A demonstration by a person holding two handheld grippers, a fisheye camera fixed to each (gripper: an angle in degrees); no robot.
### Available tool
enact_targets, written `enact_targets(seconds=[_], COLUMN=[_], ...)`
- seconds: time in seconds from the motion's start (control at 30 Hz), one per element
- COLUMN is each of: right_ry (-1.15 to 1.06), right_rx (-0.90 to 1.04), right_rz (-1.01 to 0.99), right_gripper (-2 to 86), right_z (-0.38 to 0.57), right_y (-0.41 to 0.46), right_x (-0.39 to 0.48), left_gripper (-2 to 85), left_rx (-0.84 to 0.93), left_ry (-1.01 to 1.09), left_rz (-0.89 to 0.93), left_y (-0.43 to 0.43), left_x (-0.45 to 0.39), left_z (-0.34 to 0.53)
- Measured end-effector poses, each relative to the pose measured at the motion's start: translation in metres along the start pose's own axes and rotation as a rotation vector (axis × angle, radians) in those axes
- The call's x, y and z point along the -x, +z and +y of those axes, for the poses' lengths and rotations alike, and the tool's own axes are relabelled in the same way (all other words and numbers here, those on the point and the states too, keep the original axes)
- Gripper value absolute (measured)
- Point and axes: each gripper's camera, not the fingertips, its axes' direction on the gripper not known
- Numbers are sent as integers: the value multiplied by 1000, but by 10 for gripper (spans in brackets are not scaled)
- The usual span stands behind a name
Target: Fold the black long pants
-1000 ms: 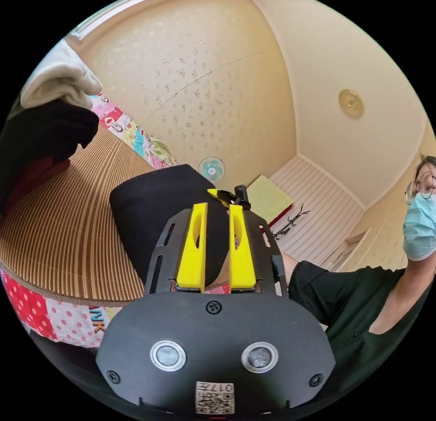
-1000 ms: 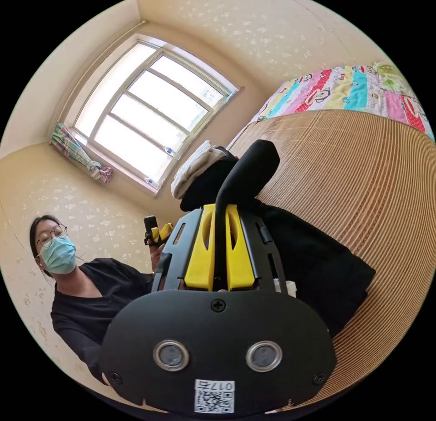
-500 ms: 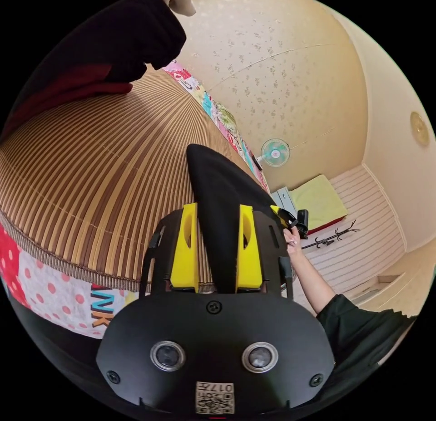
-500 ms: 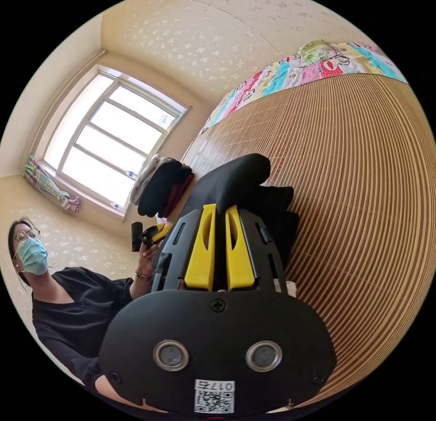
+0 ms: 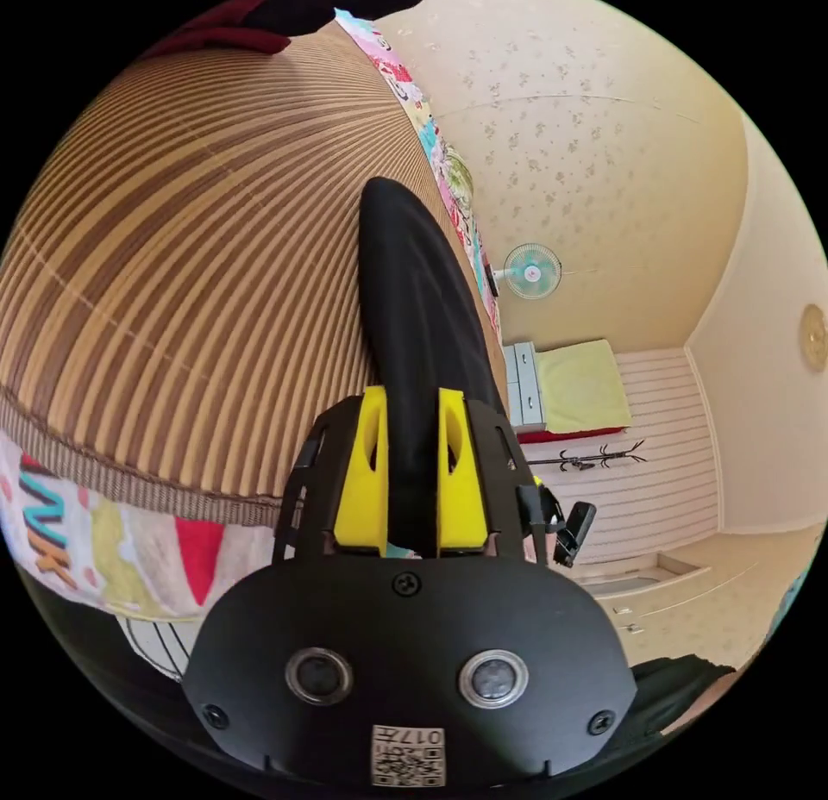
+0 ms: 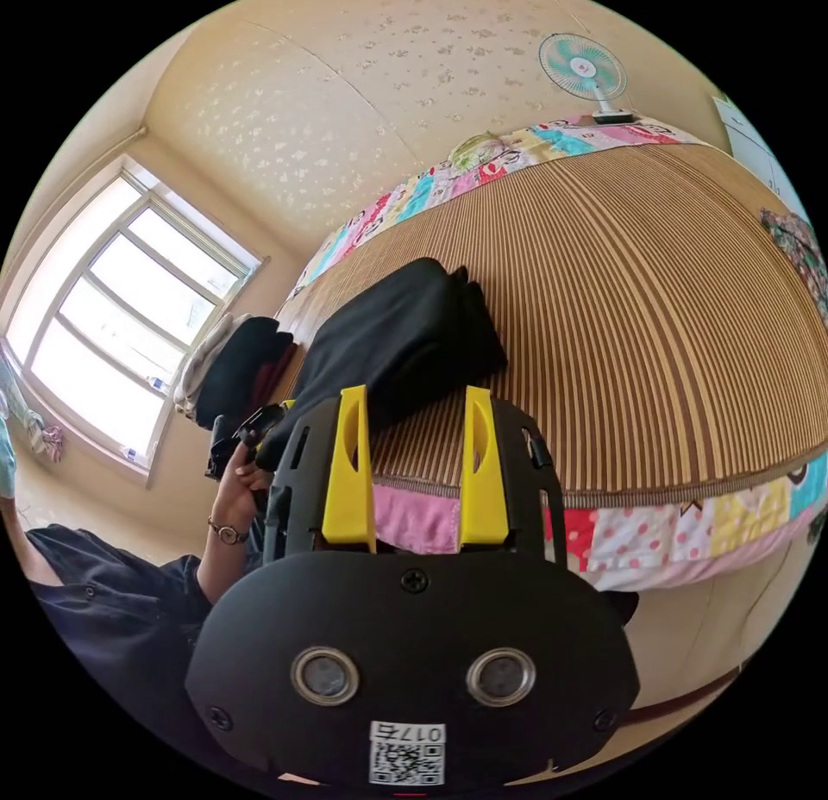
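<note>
The black long pants [image 6: 392, 339] lie folded into a thick bundle on the bamboo mat [image 6: 655, 317]. My left gripper [image 5: 412, 396] is shut on the bundle's near edge, and the black cloth [image 5: 414, 300] runs up between its yellow jaws. In the right gripper view the left gripper [image 6: 250, 429] sits in a hand at the bundle's lower left corner. My right gripper [image 6: 414, 395] is open just off the bed's edge with nothing between its jaws, a short way back from the pants. It also appears small in the left gripper view [image 5: 565, 524].
A stack of folded clothes [image 6: 233, 369] sits on the mat beyond the pants, toward the window [image 6: 121, 317]. A patchwork sheet [image 6: 690, 524] hangs over the bed's edge. A fan [image 6: 582, 67] stands at the bed's far side. The mat to the right of the pants is bare.
My right gripper has opened, let go of the pants and drawn back off the bed's edge. The left jaws have closed on the bundle's edge. The pants now rest flat on the mat.
</note>
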Motion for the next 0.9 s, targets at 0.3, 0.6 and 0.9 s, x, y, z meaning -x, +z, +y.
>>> enact_targets(seconds=[0.3,0.6,0.9], right_ry=[153,153,129], right_rx=[-184,-246,-22], right_rz=[169,141,-15], right_gripper=[115,156,184], right_z=[18,15,-44], right_y=[-95,-152,-80], right_x=[-24,-21,-29], left_gripper=[76,121,136], left_rx=[496,-107,318], left_ry=[284,436,330], left_rz=[238,-150,-185], left_y=[161,29,152], left_x=[-84,-65,-8], left_z=[112,67,6])
